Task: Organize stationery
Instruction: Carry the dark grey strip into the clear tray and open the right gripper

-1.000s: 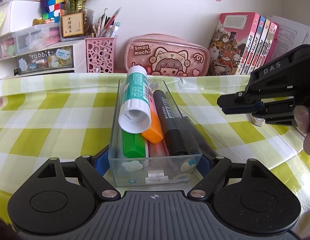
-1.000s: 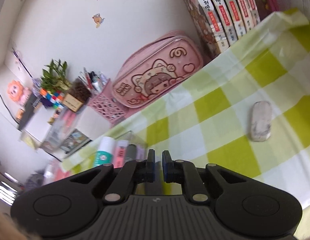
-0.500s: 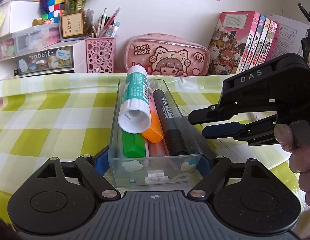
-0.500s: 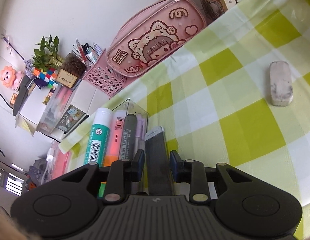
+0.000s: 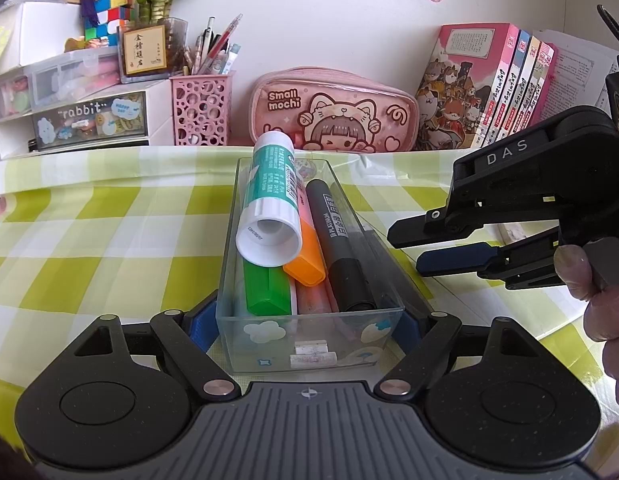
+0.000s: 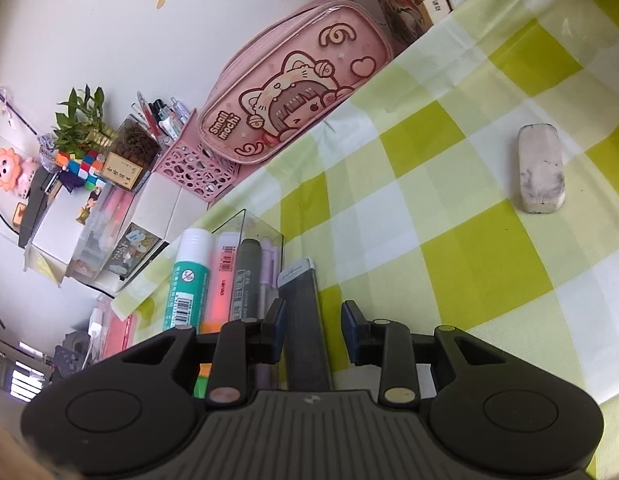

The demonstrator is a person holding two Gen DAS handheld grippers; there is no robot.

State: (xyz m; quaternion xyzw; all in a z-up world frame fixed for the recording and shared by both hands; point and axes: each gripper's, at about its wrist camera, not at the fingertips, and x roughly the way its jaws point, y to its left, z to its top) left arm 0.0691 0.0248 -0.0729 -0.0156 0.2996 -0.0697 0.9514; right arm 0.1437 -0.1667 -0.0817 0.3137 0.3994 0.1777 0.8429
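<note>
Bracing the clear rectangular plastic organiser box [image 5: 309, 332] by its near end, the left gripper [image 5: 307, 322] has a blue pad pressed against each side wall, so the box is clamped and steadied on the green-and-white checked tablecloth [image 5: 109, 232]. Inside the box lie a green highlighter [image 5: 267, 288], an orange-capped highlighter [image 5: 305, 260], a black marker pen [image 5: 341, 248] and, propped across the top, a white-and-teal glue stick [image 5: 271, 204]. The right gripper [image 6: 313, 332] sits at the box's right-hand edge; its jaws have just been opening and now stand apart, with a dark grey flat slab with a silver end [image 6: 303, 316] lying between them, neither pad visibly pressing on it. The slab appears to rest along the box's right wall, though whether it lies fully inside cannot be confirmed. Judgement: the step in hand is the release of this item into the box, and that step looks all but complete. Farther out on the cloth, well apart from the box, lies a smudged white eraser [image 6: 541, 170], the only loose item seen. The next move likely calls for withdrawing the right gripper clear of the slab without dragging it, then reaching across to the eraser with jaws wide enough for its short side. Beyond stand a pink cartoon pencil case [image 5: 333, 114] and a pink perforated pen holder [image 5: 201, 108] against the wall.
</note>
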